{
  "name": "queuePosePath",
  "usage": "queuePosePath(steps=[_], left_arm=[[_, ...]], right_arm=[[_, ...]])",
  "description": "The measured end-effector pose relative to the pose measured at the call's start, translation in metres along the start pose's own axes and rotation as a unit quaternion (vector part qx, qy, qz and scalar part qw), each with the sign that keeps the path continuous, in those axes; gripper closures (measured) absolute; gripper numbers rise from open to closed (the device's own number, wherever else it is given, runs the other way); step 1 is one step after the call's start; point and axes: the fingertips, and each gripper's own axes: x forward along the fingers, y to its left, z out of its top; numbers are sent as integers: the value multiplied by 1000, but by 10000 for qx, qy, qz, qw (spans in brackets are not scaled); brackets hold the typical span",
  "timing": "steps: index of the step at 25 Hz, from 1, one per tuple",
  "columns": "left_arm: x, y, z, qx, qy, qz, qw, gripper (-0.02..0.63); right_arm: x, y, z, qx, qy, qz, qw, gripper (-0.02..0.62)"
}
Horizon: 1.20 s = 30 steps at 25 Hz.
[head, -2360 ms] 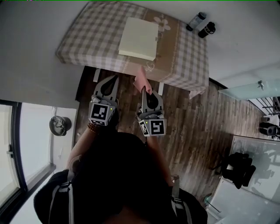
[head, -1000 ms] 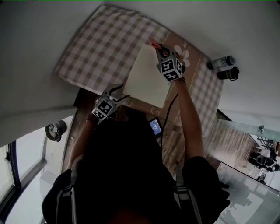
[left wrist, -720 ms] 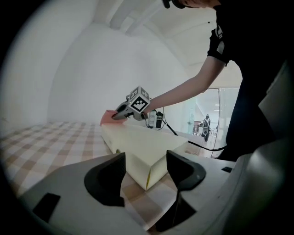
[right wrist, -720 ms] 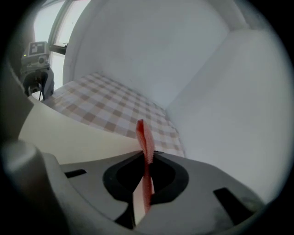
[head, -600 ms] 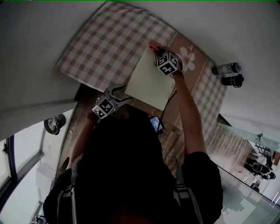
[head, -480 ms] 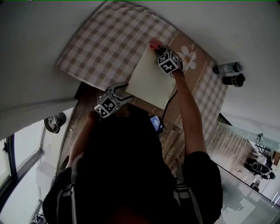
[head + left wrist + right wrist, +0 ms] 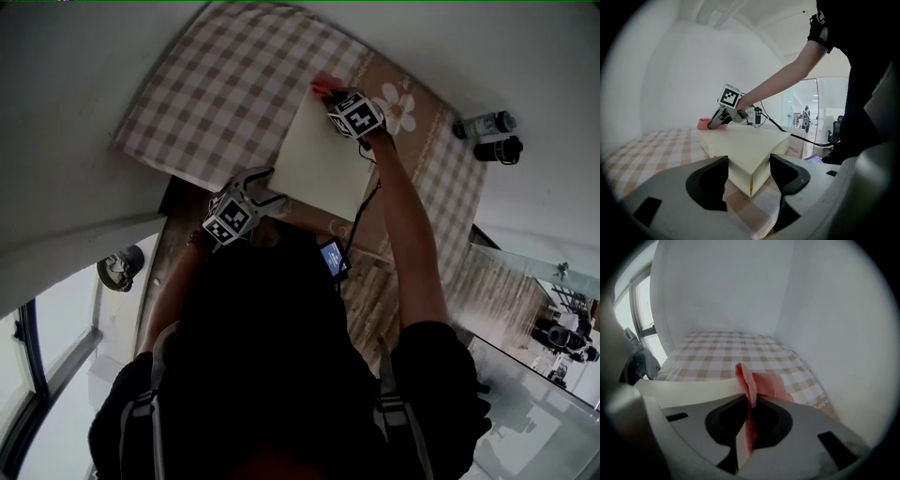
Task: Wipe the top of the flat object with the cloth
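Head view: bench (image 7: 216, 103) under a checked cover, seen from steeply above.
Slab (image 7: 323, 164): pale yellow and flat, lying on the bench with one corner toward the person.
Right gripper (image 7: 326, 94): reached out to the slab's far corner, fingers closed tight on the pink cloth (image 7: 322, 87).
Left gripper (image 7: 272, 187): at the slab's near corner, fingers just opened and standing wide. They press on nothing, and the corner shows just ahead of the gap.
Cloth: pinched upright between the right fingers, loose end at the slab's far edge.
Bottles (image 7: 495, 150): two, beyond the bench's right end.
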Motion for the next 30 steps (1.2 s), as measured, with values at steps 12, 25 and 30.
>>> queuePosePath(steps=[12, 25, 30], left_arm=[[-6, -7, -7, -107, 151, -11, 9998, 311], [3, 0, -5, -275, 547, -87, 9981, 310], [4, 1, -4, -255, 454, -81, 9986, 310]], right_arm=[[-12, 42, -5, 211, -83, -8, 9997, 578], [-20, 67, -6, 320, -178, -38, 9993, 578], [-24, 87, -7, 309, -219, -5, 9993, 578]])
